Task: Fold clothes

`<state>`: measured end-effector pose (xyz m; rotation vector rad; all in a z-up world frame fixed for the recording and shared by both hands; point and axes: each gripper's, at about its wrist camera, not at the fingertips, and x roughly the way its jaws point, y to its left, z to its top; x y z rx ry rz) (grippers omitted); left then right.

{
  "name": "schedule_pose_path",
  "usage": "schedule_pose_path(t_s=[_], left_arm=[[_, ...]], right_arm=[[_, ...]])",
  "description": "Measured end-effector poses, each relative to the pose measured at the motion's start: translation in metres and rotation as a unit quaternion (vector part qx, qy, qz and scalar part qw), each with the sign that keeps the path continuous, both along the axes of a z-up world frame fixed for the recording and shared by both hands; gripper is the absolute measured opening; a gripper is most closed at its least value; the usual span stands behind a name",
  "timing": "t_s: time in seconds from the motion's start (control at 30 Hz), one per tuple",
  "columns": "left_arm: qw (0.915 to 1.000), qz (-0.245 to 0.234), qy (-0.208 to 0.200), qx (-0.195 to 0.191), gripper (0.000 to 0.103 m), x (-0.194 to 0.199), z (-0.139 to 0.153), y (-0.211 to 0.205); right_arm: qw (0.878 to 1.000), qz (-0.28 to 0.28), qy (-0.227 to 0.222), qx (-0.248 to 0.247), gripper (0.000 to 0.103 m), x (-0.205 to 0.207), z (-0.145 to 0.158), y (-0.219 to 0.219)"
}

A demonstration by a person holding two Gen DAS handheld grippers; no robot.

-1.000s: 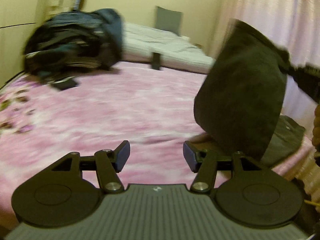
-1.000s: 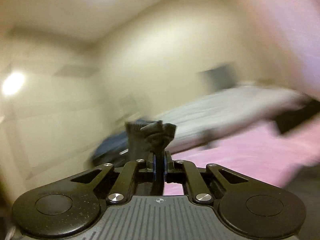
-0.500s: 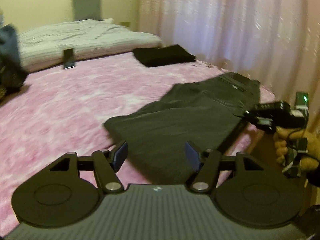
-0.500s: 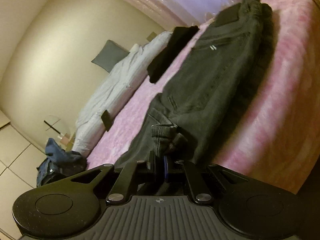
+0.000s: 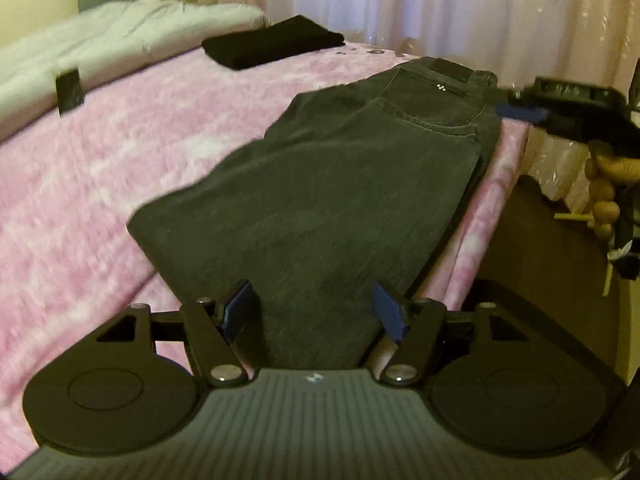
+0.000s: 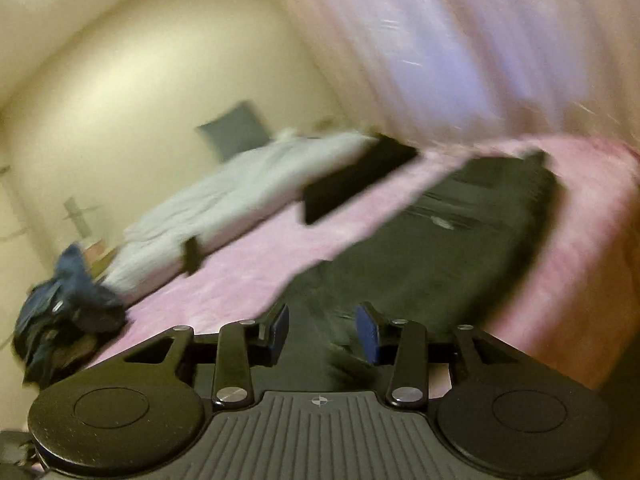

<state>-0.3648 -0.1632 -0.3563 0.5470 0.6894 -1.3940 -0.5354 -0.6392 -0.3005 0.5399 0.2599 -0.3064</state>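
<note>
Dark grey jeans [image 5: 344, 184] lie folded lengthwise along the near edge of the pink bed [image 5: 120, 152], waistband at the far end. My left gripper [image 5: 316, 312] is open, its fingers either side of the jeans' leg end, just above it. My right gripper [image 6: 322, 330] is open and empty above the jeans [image 6: 440, 256]; the view is blurred. The right gripper also shows in the left wrist view [image 5: 524, 110], beside the waistband.
A folded black garment [image 5: 276, 42] lies at the far side of the bed. A grey duvet [image 5: 120, 36] and a small dark object [image 5: 69, 90] sit beyond. A heap of blue clothes [image 6: 64, 320] is at the far left. Curtains [image 5: 440, 12] hang behind.
The right gripper has opened and let go of the jeans, which now lie flat on the bed. The left gripper has moved closer over the leg end.
</note>
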Motion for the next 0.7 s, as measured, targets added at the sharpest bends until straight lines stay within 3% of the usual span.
schedule_pose_path(t_s=[0.17, 0.27, 0.33, 0.4, 0.43, 0.47, 0.5, 0.57, 0.63, 0.7], left_arm=[[0.9995, 0.000, 0.029, -0.009, 0.063, 0.011, 0.000, 0.009], [0.9991, -0.007, 0.035, -0.023, 0.063, 0.018, 0.010, 0.022], [0.9991, -0.017, 0.014, -0.036, 0.063, 0.028, 0.020, 0.034], [0.9980, -0.036, -0.037, -0.037, 0.067, 0.036, 0.029, 0.042], [0.9954, -0.049, -0.076, -0.032, 0.070, 0.039, 0.032, 0.045], [0.9903, -0.065, -0.120, -0.026, 0.071, 0.040, 0.033, 0.047], [0.9813, -0.087, -0.171, -0.021, 0.072, 0.040, 0.032, 0.048], [0.9547, -0.136, -0.264, -0.011, 0.072, 0.038, 0.027, 0.050], [0.9215, -0.194, -0.336, -0.004, 0.072, 0.037, 0.016, 0.048], [0.8879, -0.245, -0.390, 0.000, 0.072, 0.037, 0.005, 0.046]], right_arm=[[0.995, 0.063, 0.078, 0.027, 0.041, 0.038, -0.036, -0.002], [0.994, 0.058, 0.089, 0.013, 0.041, 0.031, -0.031, 0.005], [0.994, 0.057, 0.096, -0.001, 0.042, 0.026, -0.027, 0.010], [0.988, 0.102, 0.095, -0.063, 0.063, 0.027, -0.011, 0.035], [0.983, 0.130, 0.094, -0.094, 0.082, 0.028, -0.004, 0.048], [0.975, 0.160, 0.094, -0.125, 0.083, 0.029, 0.003, 0.063], [0.960, 0.204, 0.097, -0.162, 0.083, 0.029, 0.006, 0.085], [0.927, 0.267, 0.107, -0.239, 0.083, 0.029, 0.000, 0.128], [0.885, 0.326, 0.116, -0.312, 0.083, 0.030, -0.005, 0.170], [0.854, 0.365, 0.124, -0.350, 0.083, 0.031, -0.019, 0.199]])
